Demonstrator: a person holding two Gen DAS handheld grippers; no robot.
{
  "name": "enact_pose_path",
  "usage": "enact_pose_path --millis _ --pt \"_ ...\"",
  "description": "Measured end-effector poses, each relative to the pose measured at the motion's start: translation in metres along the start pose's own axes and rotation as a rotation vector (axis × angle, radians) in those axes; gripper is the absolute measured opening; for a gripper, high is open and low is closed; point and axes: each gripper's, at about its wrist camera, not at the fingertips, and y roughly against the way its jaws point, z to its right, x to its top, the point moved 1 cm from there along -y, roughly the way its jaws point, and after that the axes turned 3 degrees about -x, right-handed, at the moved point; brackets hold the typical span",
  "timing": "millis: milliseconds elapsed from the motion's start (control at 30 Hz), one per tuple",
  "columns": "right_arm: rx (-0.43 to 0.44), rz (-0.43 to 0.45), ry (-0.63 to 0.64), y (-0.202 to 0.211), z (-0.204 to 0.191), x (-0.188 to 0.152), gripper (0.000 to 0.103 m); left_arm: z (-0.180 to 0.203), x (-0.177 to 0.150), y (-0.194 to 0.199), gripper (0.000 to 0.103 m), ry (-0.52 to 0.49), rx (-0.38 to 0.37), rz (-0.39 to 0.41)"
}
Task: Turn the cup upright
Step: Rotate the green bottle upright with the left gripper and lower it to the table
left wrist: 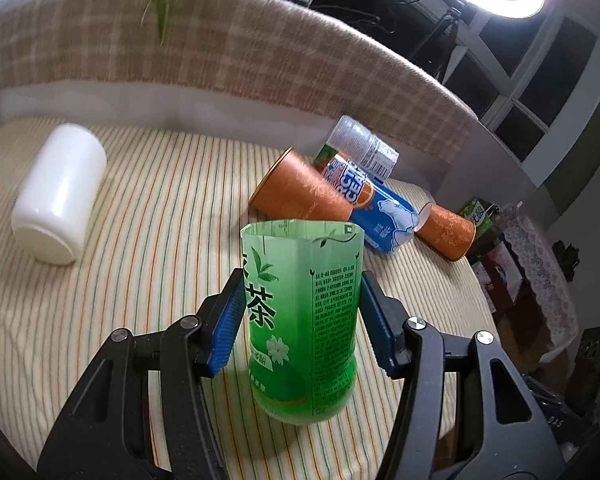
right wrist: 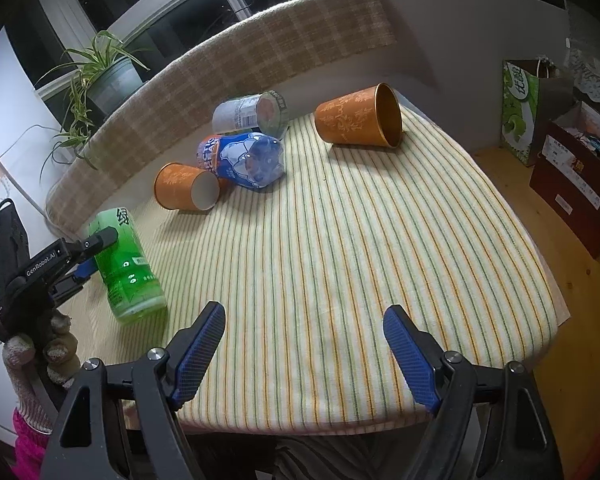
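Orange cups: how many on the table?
2, both lying on their sides: one against the blue bottle, one alone at the far right. None visibly hidden.

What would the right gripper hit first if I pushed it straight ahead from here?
Probably nothing close: the open right gripper faces bare striped tablecloth. Farther along, the tipped orange cup lies roughly in line, though depth is unclear.

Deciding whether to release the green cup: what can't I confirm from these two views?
- Left wrist: whether the left gripper pads touch the green cup; its body hides them.
- Right wrist: cup base contact blurred.
- White cup: opening faces away; outside the right view.
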Motion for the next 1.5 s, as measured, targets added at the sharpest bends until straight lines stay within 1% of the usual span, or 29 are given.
enact_pose_path --millis 100,200,400,600,867,1000,1300,1500 --pt "0.001 -0.001 -0.002 0.0 0.001 0.0 0.083 0.007 0.002 0.0 0.057 -0.041 0.019 0.028" --pt "0.002 -0.005 -0.003 -0.001 0.002 0.001 0.083 0.013 0.0 -0.002 0.057 -0.078 0.041 0.04" --pt "0.0 -0.005 -0.009 -0.002 0.003 0.001 0.083 0.025 -0.011 0.002 0.057 -0.156 0.069 0.062" --pt "0.003 -0.004 -0.008 -0.002 0.002 0.001 0.083 0.035 -0.02 0.006 0.057 -0.208 0.088 0.069" --pt "0.006 0.0 0.002 0.001 -0.002 0.001 0.083 0.042 -0.031 0.01 0.057 -0.25 0.089 0.064" --pt "0.008 0.001 0.004 0.001 -0.003 0.002 0.083 0.045 -0.034 0.011 0.057 -0.259 0.08 0.056" --pt "0.01 0.005 0.012 0.004 -0.007 0.003 0.083 0.042 -0.039 0.015 0.057 -0.236 0.056 0.044" --pt "0.012 0.008 0.02 0.005 -0.01 0.004 0.083 0.042 -0.042 0.014 0.06 -0.223 0.035 0.023"
